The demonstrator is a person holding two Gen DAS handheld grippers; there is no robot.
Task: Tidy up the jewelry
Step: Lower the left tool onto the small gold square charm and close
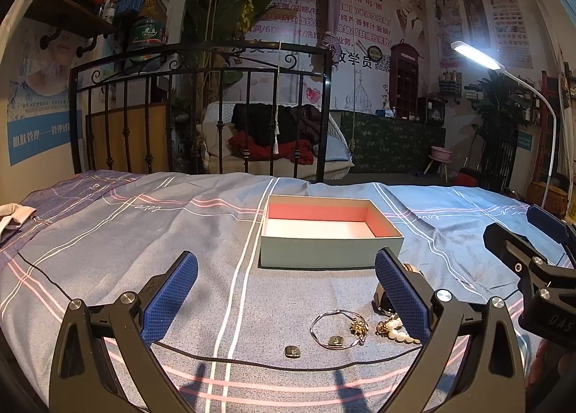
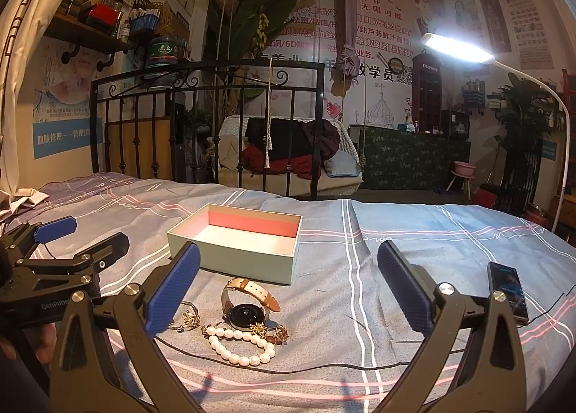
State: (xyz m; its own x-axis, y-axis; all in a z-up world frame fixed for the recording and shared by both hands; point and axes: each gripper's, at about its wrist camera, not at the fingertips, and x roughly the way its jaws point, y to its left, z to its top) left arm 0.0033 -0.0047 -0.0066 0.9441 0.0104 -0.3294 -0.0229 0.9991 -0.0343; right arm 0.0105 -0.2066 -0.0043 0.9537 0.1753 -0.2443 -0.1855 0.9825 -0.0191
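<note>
An open, empty box with pale green walls and a pink lining sits on the bedspread; it also shows in the right wrist view. In front of it lie a watch with a tan strap, a pearl bracelet, a thin silver bangle, a gold brooch and a small square charm. My left gripper is open and empty above the bedspread, left of the jewelry. My right gripper is open and empty, with the watch and pearls between its fingers.
A black phone lies on the bedspread at the right. A thin black cable runs across the bed in front of the jewelry. A black iron bed rail stands behind the bed. A white lamp shines at the right.
</note>
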